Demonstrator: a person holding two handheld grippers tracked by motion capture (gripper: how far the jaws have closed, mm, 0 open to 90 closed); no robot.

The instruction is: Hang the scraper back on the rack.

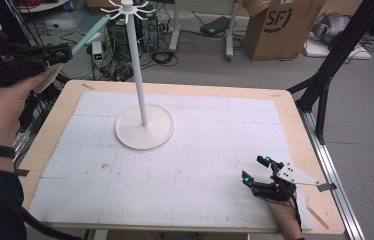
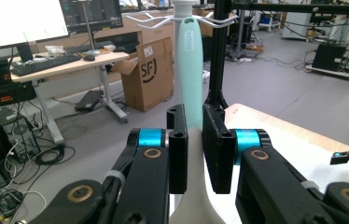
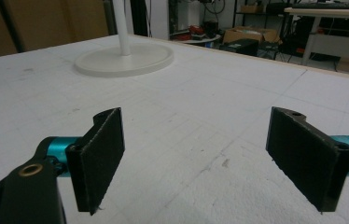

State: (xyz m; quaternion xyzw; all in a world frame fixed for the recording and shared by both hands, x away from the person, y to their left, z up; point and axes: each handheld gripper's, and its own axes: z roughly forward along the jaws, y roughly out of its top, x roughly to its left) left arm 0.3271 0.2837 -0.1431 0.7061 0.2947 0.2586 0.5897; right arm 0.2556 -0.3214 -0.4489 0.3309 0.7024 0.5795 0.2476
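While my left gripper (image 2: 192,140) was clamped on the mint-handled utensil (image 2: 191,70), I had its tip raised right up by the hooks (image 1: 125,10) at the top of the white stand (image 1: 144,131), left of the pole. It was lifted and brought close, but whether its hole had caught a hook I could not tell. My right gripper (image 1: 256,168) rested on the foam mat (image 1: 200,150), jaws wide apart, holding nothing.

Grey floor (image 1: 255,70) strewn with cables (image 1: 162,56); a cardboard box (image 1: 282,27) and black tripod legs (image 1: 332,60) stand beyond the worktop (image 1: 55,125); a desk (image 2: 65,65) carries monitors (image 2: 18,21).
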